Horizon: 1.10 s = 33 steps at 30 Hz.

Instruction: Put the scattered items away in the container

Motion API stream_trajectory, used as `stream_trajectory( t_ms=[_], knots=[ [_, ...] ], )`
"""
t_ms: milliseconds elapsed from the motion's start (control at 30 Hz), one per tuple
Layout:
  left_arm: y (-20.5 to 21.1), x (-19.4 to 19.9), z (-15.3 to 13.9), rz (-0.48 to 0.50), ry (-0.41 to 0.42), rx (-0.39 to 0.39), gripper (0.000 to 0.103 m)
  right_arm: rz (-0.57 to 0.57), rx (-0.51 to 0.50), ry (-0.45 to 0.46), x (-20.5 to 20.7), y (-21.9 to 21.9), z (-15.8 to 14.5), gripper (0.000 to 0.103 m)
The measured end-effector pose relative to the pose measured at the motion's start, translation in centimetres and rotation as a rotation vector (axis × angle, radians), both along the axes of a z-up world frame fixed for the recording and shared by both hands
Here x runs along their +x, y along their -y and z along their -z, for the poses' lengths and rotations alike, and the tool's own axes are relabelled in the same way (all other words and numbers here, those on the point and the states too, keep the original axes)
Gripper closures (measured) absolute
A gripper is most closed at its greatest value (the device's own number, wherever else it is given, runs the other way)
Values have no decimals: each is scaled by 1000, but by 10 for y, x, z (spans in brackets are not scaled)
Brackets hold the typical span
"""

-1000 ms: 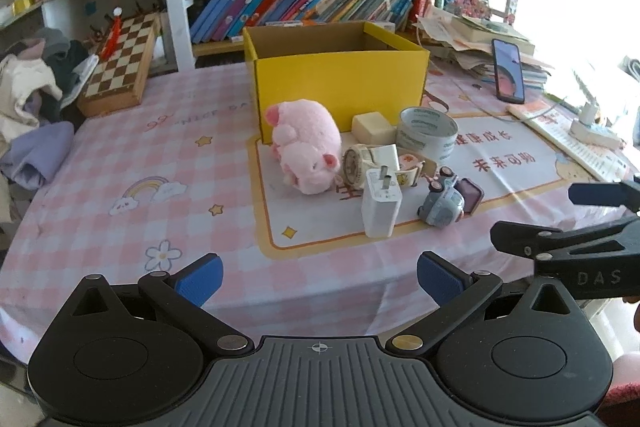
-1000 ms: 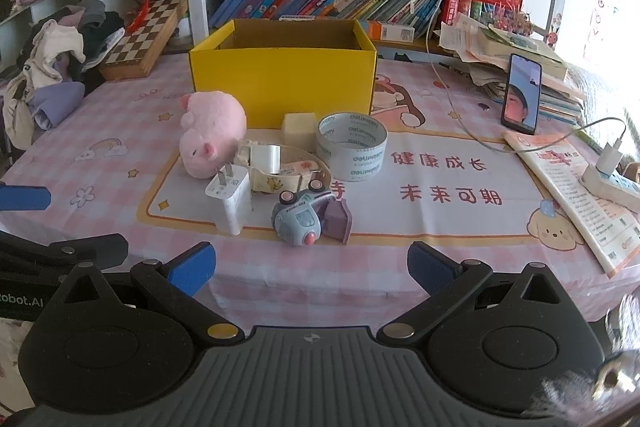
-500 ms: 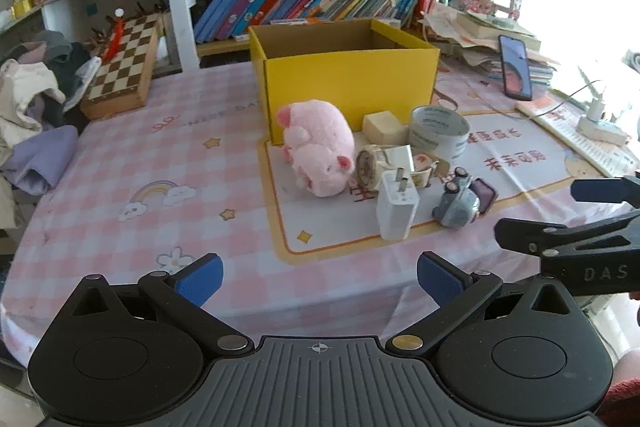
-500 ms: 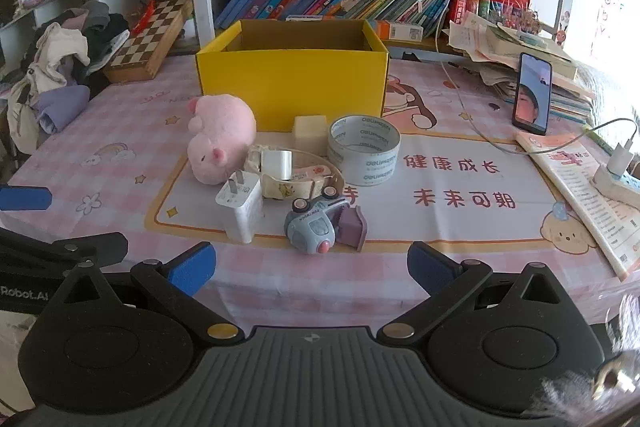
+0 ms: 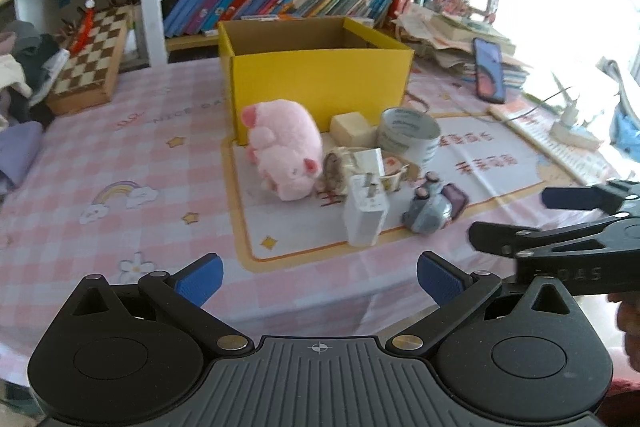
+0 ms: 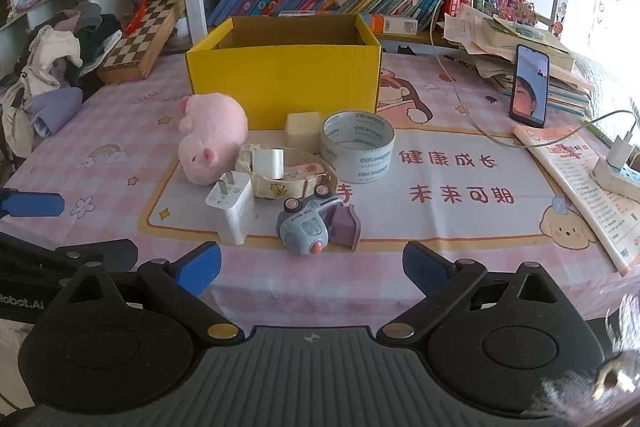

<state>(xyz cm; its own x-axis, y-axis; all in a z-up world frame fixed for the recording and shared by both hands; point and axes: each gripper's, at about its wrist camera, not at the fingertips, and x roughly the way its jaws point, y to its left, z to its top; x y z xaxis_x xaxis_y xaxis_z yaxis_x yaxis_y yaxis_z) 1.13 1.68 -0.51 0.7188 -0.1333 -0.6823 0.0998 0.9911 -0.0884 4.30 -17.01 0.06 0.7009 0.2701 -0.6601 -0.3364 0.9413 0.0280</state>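
Yellow box [image 6: 282, 83] stands open-topped on the table; pink plush pig [image 6: 212, 143], charger [image 6: 232, 213], tape roll [image 6: 358, 151] and toy car [image 6: 310, 229] lie just before it. Left gripper [image 5: 318, 279] gapes wide, empty. Right gripper [image 6: 312, 265] is empty, jaws closing from wide.

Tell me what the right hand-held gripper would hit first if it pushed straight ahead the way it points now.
Probably the blue toy car, lying on the table about centred ahead of the right hand-held gripper, with the white charger just left of it. Nothing is between the jaws, which are closing slightly. Depth is uncertain.
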Motion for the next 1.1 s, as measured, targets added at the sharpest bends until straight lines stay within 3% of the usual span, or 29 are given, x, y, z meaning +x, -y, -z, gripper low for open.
stream_trajectory(
  t_ms=[333,767,1100],
  knots=[
    [6,11,3,19,10,-15,3,-9,-15,-55,17,1,11,18],
    [8,44,19,56,-61,-49,24,-22,-1,-150,62,-2,26,28],
    [30,70,40,173,-97,66,37,-41,51,-257,100,-9,36,34]
  ],
)
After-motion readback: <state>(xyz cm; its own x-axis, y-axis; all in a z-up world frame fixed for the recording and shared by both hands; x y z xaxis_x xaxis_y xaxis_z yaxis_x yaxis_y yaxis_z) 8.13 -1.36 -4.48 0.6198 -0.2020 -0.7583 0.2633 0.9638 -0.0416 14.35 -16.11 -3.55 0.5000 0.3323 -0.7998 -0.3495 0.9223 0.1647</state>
